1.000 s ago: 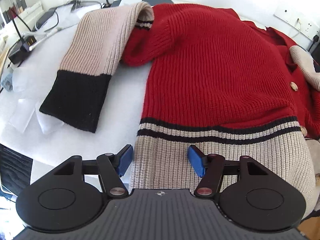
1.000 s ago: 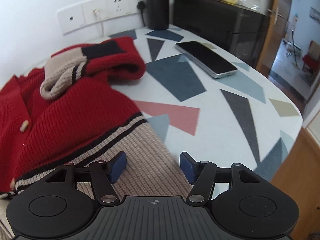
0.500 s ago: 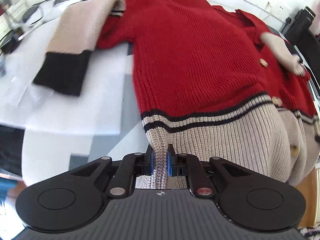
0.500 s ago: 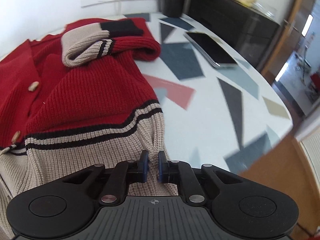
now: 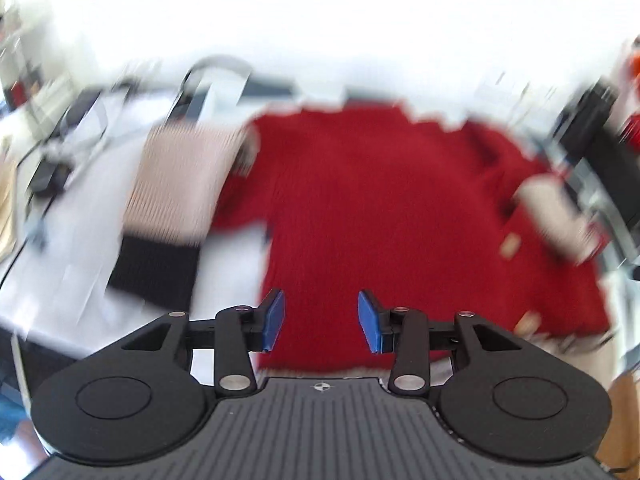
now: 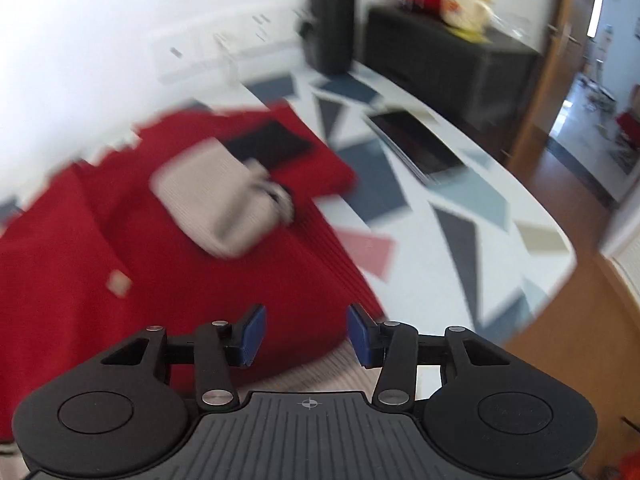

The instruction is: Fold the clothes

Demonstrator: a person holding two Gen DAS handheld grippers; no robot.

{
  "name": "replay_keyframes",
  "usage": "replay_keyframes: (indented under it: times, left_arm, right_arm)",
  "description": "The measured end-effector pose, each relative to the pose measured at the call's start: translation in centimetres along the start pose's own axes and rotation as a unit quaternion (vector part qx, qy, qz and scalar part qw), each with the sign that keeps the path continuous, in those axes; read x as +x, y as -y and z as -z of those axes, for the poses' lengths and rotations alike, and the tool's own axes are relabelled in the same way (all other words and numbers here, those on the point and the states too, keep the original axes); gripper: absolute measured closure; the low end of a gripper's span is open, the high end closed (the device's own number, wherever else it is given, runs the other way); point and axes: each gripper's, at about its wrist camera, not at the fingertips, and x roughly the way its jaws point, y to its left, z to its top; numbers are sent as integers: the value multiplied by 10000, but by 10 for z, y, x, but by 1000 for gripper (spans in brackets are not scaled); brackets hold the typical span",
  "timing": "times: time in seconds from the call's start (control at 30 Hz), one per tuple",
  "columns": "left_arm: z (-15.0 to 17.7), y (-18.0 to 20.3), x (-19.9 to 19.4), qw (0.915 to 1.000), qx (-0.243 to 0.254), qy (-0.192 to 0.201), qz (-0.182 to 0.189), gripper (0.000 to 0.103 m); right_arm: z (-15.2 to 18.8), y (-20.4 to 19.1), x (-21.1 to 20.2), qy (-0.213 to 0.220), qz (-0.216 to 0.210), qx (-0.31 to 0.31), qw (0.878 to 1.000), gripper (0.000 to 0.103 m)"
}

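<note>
Red cardigan (image 5: 376, 216) beneath left gripper (image 5: 321, 322).

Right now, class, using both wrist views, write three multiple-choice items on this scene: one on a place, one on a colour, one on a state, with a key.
1. Where does the phone lie?
A. on the sweater
B. on the patterned table, right of the sweater
C. on the dark cabinet

2. What colour is the sweater body?
A. red
B. green
C. blue

3. How do the left gripper and right gripper stand?
A. both shut on cloth
B. one open, one shut
C. both open, holding nothing

Key: 1 B, it rests on bare table beside the knit. 2 A, red fills the left view. 3 C, a wide gap separates each pair of blue fingers.
</note>
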Motion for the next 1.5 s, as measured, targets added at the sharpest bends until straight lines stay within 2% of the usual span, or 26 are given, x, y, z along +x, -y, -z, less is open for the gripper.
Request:
replay_keyframes:
  times: [0.07, 0.17, 0.2, 0.33, 0.43, 0.5, 0.6, 0.63, 0.77, 0.9, 0.97, 1.0, 1.07, 1.13, 1.2, 1.23, 1.37, 1.43, 1.5]
  left_arm:
    - [-22, 7, -5, 9993, 9, 312, 209, 60]
    - [-53, 22, -9, 9963, 54, 721, 460, 39]
    - [-58, 26, -5, 9961, 73, 745, 461, 31]
    - [-78, 43, 13, 9954, 151, 828, 458, 31]
    - [-98, 35, 35, 9961, 181, 790, 336, 31]
    - [-124, 28, 59, 9969, 271, 717, 176, 31]
    - [-149, 27, 111, 9974, 530, 480, 22, 31]
    - [-157, 26, 128, 9973, 616, 401, -29, 31]
    - [-190, 25, 197, 9951, 960, 83, -234, 31]
    - [-204, 14, 244, 9910, 1299, -127, -295, 31]
    - [-204, 3, 257, 9893, 1417, -243, -251, 31]
    - [-204, -4, 262, 9886, 1460, -300, -217, 31]
    - [-202, -19, 265, 9885, 1448, -431, 6, 31]
    - [-197, -33, 262, 9879, 1434, -520, 277, 31]
    - [-191, -43, 261, 9870, 1490, -572, 178, 30]
    - [-188, -48, 261, 9865, 1518, -598, 127, 30]
    - [-180, -56, 266, 9852, 1572, -676, 97, 26]
    - [-178, -58, 270, 9851, 1501, -813, 180, 21]
    - [-174, -60, 275, 9839, 1496, -959, 206, 20]
  right_arm:
    - [-30, -14, -6, 266, -315, -41, 9991, 61]
    - [-64, -37, -9, 711, -464, -270, 9960, 58]
    - [-73, -44, -7, 847, -463, -366, 9947, 56]
    - [-100, -54, 14, 788, -644, -408, 9940, 57]
    - [-122, -60, 45, 655, -750, -531, 9936, 63]
    - [-139, -72, 72, 600, -760, -735, 9926, 63]
    - [-161, -99, 120, 497, -766, -1033, 9905, 60]
    - [-165, -112, 138, 421, -782, -1145, 9894, 56]
    - [-170, -175, 208, 178, -771, -1685, 9825, 54]
    - [-172, -227, 252, 49, -1345, -2125, 9679, 61]
    - [-172, -250, 268, -56, -1601, -2353, 9586, 62]
    - [-171, -260, 275, -41, -1587, -2537, 9542, 62]
    - [-161, -274, 283, 82, -1482, -3103, 9390, 59]
    - [-151, -287, 292, 210, -1371, -3675, 9196, 41]
    - [-141, -291, 296, 278, -1428, -4162, 8976, 41]
    - [-140, -292, 296, 334, -1483, -4207, 8944, 40]
    - [-147, -299, 300, 21, -1949, -4121, 8900, 42]
    - [-145, -303, 302, 8, -2059, -4177, 8850, 45]
    - [-146, -304, 302, -56, -2180, -4127, 8844, 49]
